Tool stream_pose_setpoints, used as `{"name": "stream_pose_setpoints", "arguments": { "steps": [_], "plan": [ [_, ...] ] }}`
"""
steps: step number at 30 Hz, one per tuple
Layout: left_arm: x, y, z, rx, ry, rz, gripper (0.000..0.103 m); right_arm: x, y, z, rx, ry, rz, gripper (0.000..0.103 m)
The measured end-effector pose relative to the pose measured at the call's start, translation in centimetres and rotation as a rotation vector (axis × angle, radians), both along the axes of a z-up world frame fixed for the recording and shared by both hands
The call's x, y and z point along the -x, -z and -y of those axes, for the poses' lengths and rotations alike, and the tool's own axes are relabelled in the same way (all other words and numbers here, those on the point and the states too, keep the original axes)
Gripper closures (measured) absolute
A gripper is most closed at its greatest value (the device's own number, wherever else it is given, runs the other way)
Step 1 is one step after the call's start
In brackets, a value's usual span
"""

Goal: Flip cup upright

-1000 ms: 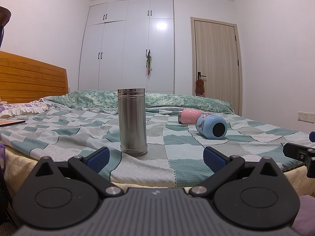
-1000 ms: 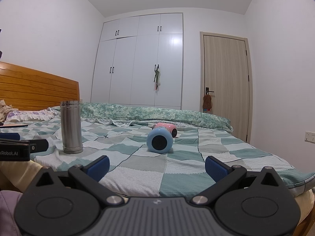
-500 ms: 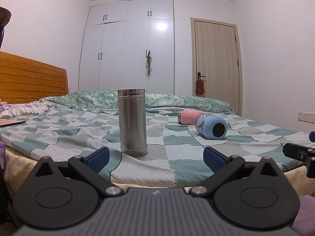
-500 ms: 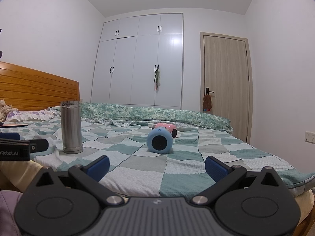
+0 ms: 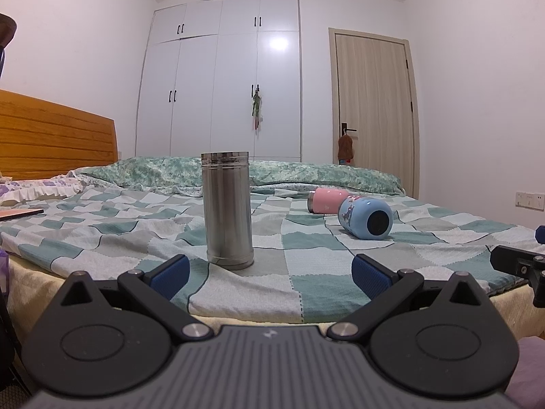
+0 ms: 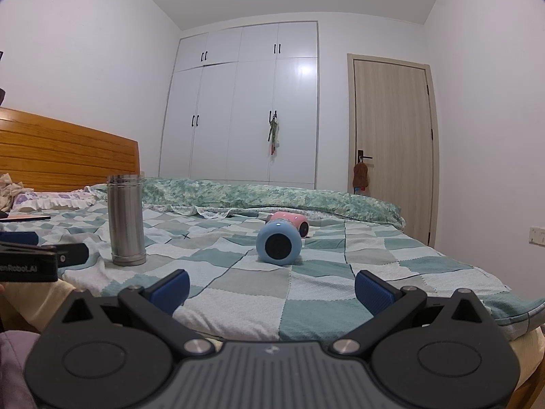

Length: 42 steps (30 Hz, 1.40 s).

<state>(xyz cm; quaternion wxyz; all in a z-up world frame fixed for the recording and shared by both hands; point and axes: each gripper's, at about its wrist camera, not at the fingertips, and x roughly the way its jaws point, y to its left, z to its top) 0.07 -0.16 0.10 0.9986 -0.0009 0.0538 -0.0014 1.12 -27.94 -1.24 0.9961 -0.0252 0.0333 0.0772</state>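
A steel cup (image 5: 227, 210) stands upright on the checkered bed cover, also in the right wrist view (image 6: 125, 220). A blue cup (image 5: 366, 217) lies on its side with its base toward me, also in the right wrist view (image 6: 279, 245). A pink cup (image 5: 324, 200) lies on its side just behind the blue one (image 6: 291, 220). My left gripper (image 5: 270, 274) is open and empty at the bed's near edge, in front of the steel cup. My right gripper (image 6: 271, 289) is open and empty, in front of the blue cup.
The bed (image 5: 306, 272) has a wooden headboard (image 5: 51, 143) at the left and a folded green quilt (image 5: 306, 173) at the far side. A flat book (image 5: 20, 213) lies at the left. A wardrobe (image 5: 221, 78) and a door (image 5: 373, 109) stand behind.
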Motion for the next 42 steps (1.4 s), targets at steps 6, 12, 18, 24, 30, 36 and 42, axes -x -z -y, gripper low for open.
{"name": "stream_pose_setpoints", "arguments": {
  "steps": [6,12,18,24,30,36,42],
  "plan": [
    [-0.5,-0.8,0.6,-0.007,0.040,-0.025,0.000,-0.7,-0.4,0.2,-0.002,-0.015,-0.022,0.000],
    [-3.0,-3.2,1.9,0.017,0.084,-0.047,0.000,-2.7,-2.0,1.6,-0.006,-0.037,-0.024,0.000],
    [-7.4,-5.6,4.4,-0.004,0.108,-0.093,0.000,-6.9,-3.7,4.1,0.013,-0.054,-0.065,0.000],
    [-12.6,-7.5,7.4,-0.032,0.130,-0.144,0.000,-12.4,-5.6,7.4,0.038,-0.057,-0.109,0.000],
    [-18.9,-9.5,11.0,-0.090,0.139,-0.225,0.000,-18.1,-7.3,10.0,0.062,-0.080,-0.173,0.000],
    [-26.2,-9.6,13.4,-0.081,0.165,-0.402,0.000,-25.0,-8.0,12.1,0.074,-0.122,-0.282,0.000],
    [-32.9,-8.9,15.3,-0.046,0.146,-0.548,0.000,-31.0,-7.6,13.0,0.121,-0.092,-0.366,0.000]
  ]
}}
